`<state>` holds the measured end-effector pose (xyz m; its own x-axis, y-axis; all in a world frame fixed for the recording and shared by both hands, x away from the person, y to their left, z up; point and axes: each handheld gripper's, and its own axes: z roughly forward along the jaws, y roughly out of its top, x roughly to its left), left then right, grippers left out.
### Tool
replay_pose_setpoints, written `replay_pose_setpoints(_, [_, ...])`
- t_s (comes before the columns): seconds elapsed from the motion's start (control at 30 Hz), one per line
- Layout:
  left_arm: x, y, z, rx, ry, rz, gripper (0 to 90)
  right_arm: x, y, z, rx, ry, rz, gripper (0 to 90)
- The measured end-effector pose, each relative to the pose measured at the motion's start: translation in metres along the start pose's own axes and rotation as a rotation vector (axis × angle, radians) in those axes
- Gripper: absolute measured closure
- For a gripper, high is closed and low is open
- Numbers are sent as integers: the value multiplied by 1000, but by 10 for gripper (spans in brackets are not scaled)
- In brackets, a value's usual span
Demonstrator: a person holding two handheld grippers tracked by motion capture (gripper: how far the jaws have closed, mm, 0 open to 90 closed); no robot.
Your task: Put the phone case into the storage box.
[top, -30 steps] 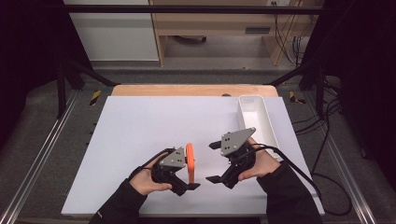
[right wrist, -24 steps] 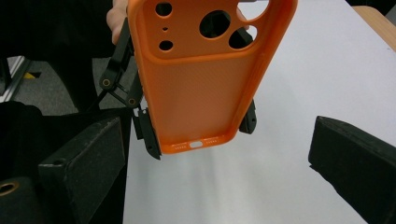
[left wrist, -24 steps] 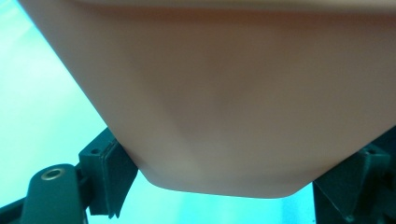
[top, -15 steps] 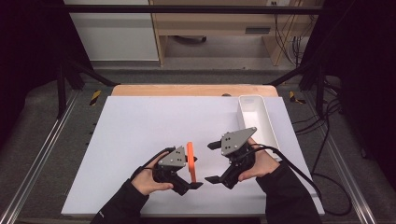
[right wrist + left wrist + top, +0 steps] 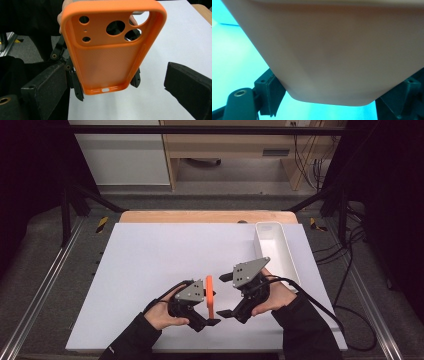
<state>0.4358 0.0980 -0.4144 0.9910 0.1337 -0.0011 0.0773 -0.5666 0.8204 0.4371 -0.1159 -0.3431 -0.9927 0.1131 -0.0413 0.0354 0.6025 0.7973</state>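
An orange phone case (image 5: pixel 209 291) stands upright on edge above the white table (image 5: pixel 150 260), near its front edge. My left gripper (image 5: pixel 209 309) is shut on the case's lower end; in the left gripper view the case's blurred back (image 5: pixel 337 50) sits between both jaws. My right gripper (image 5: pixel 225 295) stands open just right of the case, jaws pointed at it and not touching. In the right gripper view the case's inside (image 5: pixel 110 55) faces me with its camera cut-outs at the top, and the left gripper's fingers (image 5: pixel 75 86) clamp its bottom corners from behind.
A long white tray (image 5: pixel 260 250) lies at the table's right side, beyond the right gripper. A wooden strip (image 5: pixel 200 216) runs along the far edge. Cables (image 5: pixel 340 320) trail off the right side.
The left gripper has shifted the case a little to the right, toward the right gripper, and it now shows thinner, more edge-on. The right gripper has hardly moved.
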Motion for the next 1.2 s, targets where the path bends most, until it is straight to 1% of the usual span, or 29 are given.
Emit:
replay_pose_setpoints(0.17, [-1,1,3,2,-11,2,155,0,1,2,6,9,4,49])
replay_pose_setpoints(0.27, [0,1,5,15,-13,9,155,1,0,4,10,13,6,50])
replay_pose_setpoints(0.33, [-1,1,8,14,-13,7,155,0,0,6,11,17,8,51])
replay_pose_setpoints(0.5, [-1,1,11,27,-21,15,155,-1,0,8,12,17,7,54])
replay_pose_setpoints(0.53, [-2,1,12,23,-24,11,155,-1,0,8,12,18,7,54])
replay_pose_setpoints(0.67, [-3,2,14,27,-29,21,156,0,-1,10,9,20,10,59])
replay_pose_setpoints(0.7, [-4,2,15,21,-33,16,155,0,-1,10,9,22,9,58])
replay_pose_setpoints(0.83, [-5,3,16,29,-36,23,155,1,-1,11,10,35,7,71])
replay_pose_setpoints(1.07, [-5,3,16,26,-36,31,156,0,-2,13,1,62,5,105])
replay_pose_setpoints(1.1, [-5,3,16,32,-34,38,155,0,-2,13,1,65,4,111])
replay_pose_setpoints(1.2, [-5,3,16,31,-37,37,156,0,-2,13,0,74,3,121])
